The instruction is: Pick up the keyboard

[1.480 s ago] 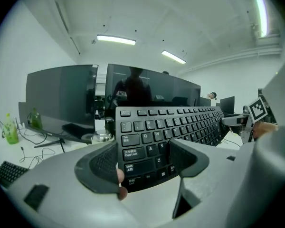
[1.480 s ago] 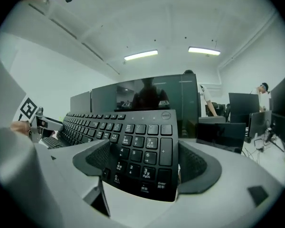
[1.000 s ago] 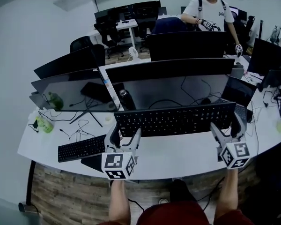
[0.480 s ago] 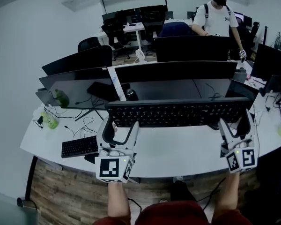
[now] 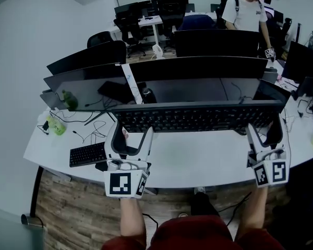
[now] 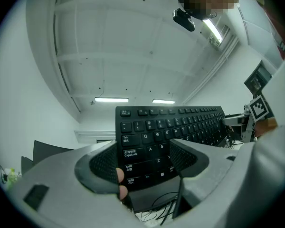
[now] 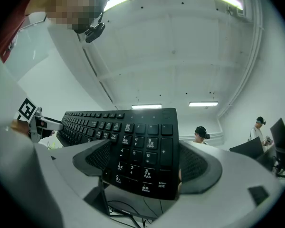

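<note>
The pickup looks essentially done: the keyboard (image 5: 198, 120) hangs clear above the white desk (image 5: 198, 165), keys tilted toward the person, its left end clamped in the left gripper (image 5: 130, 135) and its number-pad end in the right gripper (image 5: 264, 133).

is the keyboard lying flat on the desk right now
No, the keyboard is held tilted up off the desk, with the left gripper and right gripper each clamped on one end.
</note>
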Available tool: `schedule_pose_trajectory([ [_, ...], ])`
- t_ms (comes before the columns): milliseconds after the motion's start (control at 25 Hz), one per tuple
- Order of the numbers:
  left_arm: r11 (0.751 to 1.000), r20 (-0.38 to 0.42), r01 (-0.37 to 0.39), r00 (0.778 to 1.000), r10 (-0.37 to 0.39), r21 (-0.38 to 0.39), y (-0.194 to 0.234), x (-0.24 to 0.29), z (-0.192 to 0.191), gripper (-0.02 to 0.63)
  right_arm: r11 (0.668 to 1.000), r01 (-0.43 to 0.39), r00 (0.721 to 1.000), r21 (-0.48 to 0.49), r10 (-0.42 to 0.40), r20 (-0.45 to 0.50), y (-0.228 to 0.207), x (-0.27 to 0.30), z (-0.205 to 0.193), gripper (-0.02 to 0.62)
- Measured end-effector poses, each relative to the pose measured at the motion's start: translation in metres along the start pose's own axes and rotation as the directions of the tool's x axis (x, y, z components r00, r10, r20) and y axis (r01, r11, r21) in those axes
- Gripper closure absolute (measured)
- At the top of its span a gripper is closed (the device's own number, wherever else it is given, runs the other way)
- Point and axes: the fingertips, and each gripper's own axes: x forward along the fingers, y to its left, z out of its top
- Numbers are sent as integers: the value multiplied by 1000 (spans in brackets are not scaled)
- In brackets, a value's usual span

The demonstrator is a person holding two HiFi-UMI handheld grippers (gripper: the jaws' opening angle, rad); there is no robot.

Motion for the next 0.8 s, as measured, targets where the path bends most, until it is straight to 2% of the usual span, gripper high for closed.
schedule_pose_trajectory([
  [800, 1000, -17, 1, 1000, -1, -19, -1, -1, -3, 262, 1000, -10, 1000, -10, 10, -12, 0, 0, -1, 155],
])
